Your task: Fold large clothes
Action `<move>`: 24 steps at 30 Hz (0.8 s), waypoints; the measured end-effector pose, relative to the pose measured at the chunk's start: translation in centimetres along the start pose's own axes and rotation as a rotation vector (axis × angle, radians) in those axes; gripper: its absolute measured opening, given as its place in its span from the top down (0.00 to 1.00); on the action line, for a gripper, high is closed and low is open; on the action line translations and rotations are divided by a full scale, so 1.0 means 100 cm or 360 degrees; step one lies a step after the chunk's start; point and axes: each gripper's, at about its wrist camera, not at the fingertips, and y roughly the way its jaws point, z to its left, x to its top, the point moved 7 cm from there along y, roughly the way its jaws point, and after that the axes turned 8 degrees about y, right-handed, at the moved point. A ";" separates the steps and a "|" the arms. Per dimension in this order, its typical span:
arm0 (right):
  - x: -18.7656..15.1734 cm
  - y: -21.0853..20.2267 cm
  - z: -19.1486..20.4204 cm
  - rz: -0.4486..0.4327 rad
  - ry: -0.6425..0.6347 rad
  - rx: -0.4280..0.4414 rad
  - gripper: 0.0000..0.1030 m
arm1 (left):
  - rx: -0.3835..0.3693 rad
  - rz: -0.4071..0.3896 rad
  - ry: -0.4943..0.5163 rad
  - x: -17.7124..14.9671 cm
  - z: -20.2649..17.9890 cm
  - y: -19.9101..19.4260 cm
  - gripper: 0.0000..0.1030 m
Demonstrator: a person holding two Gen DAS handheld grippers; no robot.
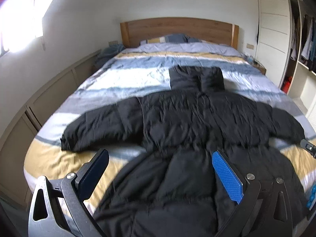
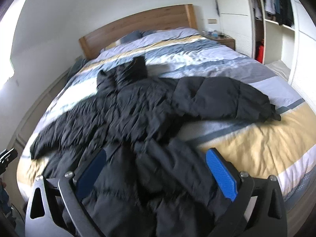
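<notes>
Puffer jacket (image 1: 183, 122), black, hooded, lies spread flat on the bed (image 1: 65, 164) over the striped duvet, hood (image 1: 196, 78) pointing toward the wooden headboard (image 1: 177, 29), hem at the foot end nearest the cameras. Both sleeves are out to the sides: one sleeve (image 1: 98, 126) reaches toward the window side, the other sleeve (image 2: 227, 98) toward the wardrobe side, cuff resting on the duvet.

Progress, as I judge it: basically at the start. Jacket is laid out but no fold is visible — sleeves not brought in, body not doubled, hood not tucked. All folding steps are left.

Left gripper (image 1: 160, 175) hangs over the hem area w/ jaws wide apart, nothing between them; whether the pads touch fabric I can't tell. Right gripper (image 2: 156, 175) likewise, jaws spread wide over the lower body of the jacket, gripping nothing. Frames are motion-blurred, so fine detail of the hem edge is unclear.
</notes>
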 end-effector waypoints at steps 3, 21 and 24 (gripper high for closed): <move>0.024 0.013 -0.021 -0.0038 0.0125 -0.0007 0.01 | 0.0035 -0.0017 -0.0003 0.016 0.002 0.014 0.01; 0.055 0.106 -0.169 -0.0088 0.0815 -0.0131 0.01 | 0.0192 0.0234 -0.0087 -0.025 0.032 0.071 0.01; 0.051 0.116 -0.188 -0.0096 0.0917 -0.0058 0.01 | 0.0207 0.0252 -0.0079 -0.026 0.034 0.077 0.01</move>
